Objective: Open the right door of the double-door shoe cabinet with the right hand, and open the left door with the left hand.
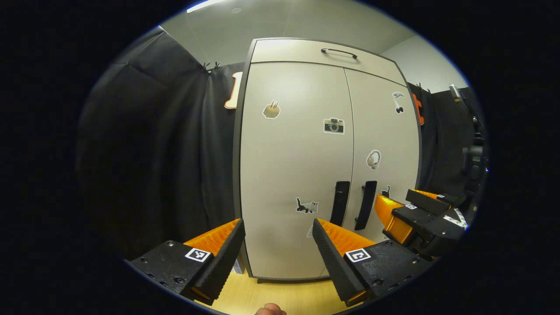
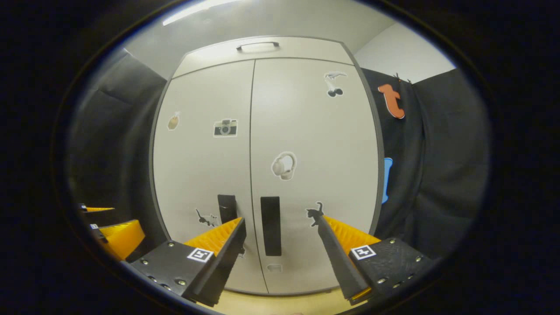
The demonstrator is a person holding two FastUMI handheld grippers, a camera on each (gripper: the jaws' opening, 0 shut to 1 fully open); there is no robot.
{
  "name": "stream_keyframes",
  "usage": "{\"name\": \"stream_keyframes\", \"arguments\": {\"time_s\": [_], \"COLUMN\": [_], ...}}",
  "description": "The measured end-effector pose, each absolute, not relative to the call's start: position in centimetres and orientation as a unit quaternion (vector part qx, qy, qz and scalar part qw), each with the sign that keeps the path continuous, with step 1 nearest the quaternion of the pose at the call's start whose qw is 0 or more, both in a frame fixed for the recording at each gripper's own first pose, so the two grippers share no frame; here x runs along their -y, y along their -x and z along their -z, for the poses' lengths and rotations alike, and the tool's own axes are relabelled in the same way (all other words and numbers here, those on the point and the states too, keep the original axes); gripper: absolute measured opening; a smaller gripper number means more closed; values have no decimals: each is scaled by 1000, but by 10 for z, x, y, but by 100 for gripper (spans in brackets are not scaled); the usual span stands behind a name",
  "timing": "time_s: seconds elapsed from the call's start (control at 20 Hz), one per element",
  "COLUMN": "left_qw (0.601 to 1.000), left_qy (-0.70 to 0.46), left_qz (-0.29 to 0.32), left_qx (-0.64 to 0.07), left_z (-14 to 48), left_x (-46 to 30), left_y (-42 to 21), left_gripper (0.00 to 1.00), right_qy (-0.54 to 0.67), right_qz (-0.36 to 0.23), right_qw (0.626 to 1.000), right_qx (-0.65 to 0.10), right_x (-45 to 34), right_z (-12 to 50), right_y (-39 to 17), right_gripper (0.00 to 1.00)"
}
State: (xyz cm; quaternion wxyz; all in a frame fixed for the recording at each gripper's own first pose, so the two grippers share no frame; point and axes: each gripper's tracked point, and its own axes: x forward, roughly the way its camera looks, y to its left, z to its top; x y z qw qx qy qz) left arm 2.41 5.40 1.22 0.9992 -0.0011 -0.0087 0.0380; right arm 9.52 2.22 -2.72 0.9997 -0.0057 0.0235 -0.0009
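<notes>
The pale double-door shoe cabinet stands upright with both doors closed. Its left door [image 1: 293, 175] [image 2: 201, 175] and right door [image 1: 385, 144] [image 2: 315, 175] carry small stickers. Two black vertical handles sit by the centre seam: the left handle [image 1: 340, 203] [image 2: 227, 208] and the right handle [image 1: 365, 204] [image 2: 271, 225]. My left gripper [image 1: 278, 232] is open, facing the lower left door, a short way off it. My right gripper [image 2: 282, 229] is open, with the right handle showing between its fingers, apart from it. In the left gripper view the right gripper [image 1: 393, 210] hangs just right of the handles.
A top drawer with a dark bar handle [image 1: 339, 52] [image 2: 257, 44] sits above the doors. Black cloth walls [image 1: 157, 153] [image 2: 437, 175] flank the cabinet on both sides. A light wooden floor [image 1: 271, 297] runs under it. A fingertip [image 1: 270, 309] shows at the bottom edge.
</notes>
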Motion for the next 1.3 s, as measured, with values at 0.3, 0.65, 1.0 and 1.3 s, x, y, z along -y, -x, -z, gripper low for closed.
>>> {"name": "stream_keyframes", "arguments": {"time_s": [0.3, 0.65, 1.0, 1.3], "left_qw": [998, 996, 994, 993], "left_qy": [1, 0, 5, 11], "left_qz": [-58, -89, -108, -120], "left_qx": [4, -2, -7, -12], "left_z": [-10, -7, -4, 1], "left_x": [-74, -97, -111, -121], "left_y": [-27, -28, -26, -18], "left_gripper": [93, 96, 96, 96], "right_qy": [17, 23, 17, 25], "right_qz": [7, 3, 7, 16], "right_qw": [999, 998, 998, 997], "right_qx": [-35, -57, -65, -65], "right_x": [-25, -32, -38, -37], "right_z": [41, 60, 71, 72], "right_y": [-135, -165, -176, -177], "right_gripper": [97, 80, 42, 28]}}
